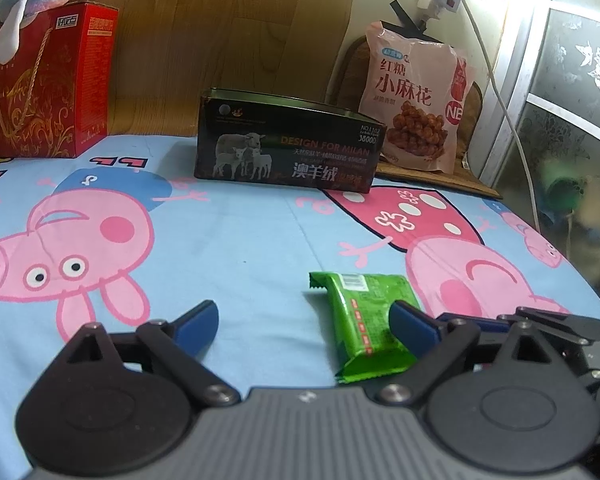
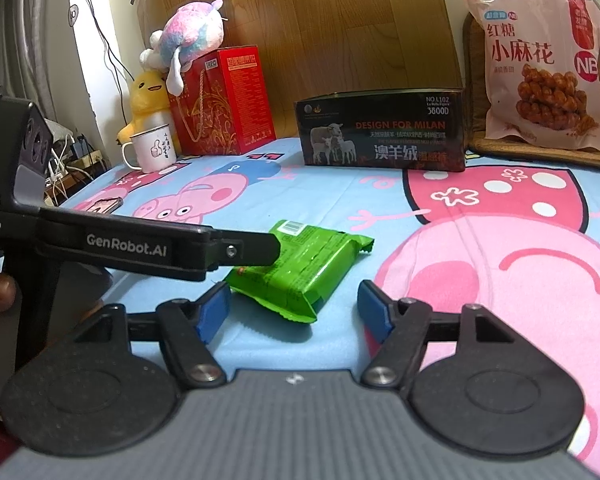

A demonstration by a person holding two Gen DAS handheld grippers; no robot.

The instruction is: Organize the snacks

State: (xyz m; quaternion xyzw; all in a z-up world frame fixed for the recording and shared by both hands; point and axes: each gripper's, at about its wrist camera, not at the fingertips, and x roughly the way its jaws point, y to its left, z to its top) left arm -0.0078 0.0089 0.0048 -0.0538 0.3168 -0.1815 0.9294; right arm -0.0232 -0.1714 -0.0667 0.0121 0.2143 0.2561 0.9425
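A green snack packet [image 1: 360,320] [image 2: 300,268] lies flat on the blue cartoon-pig sheet [image 1: 240,240]. My left gripper [image 1: 304,320] is open and wide. Its right finger overlaps the packet's right edge, while its left finger is well clear of the packet. Seen from the right wrist, one left-gripper finger [image 2: 252,248] reaches over the packet's upper left corner. My right gripper [image 2: 294,308] is open too, just short of the packet, with nothing between its pads. An open-topped dark box [image 1: 288,152] [image 2: 384,136] with sheep printed on it stands further back.
A pink snack bag [image 1: 416,96] [image 2: 540,68] leans at the back right. A red gift box [image 1: 48,80] [image 2: 224,104] with a plush toy [image 2: 192,28] on it stands back left, beside a white mug [image 2: 156,148]. A phone [image 2: 108,204] lies near the left edge.
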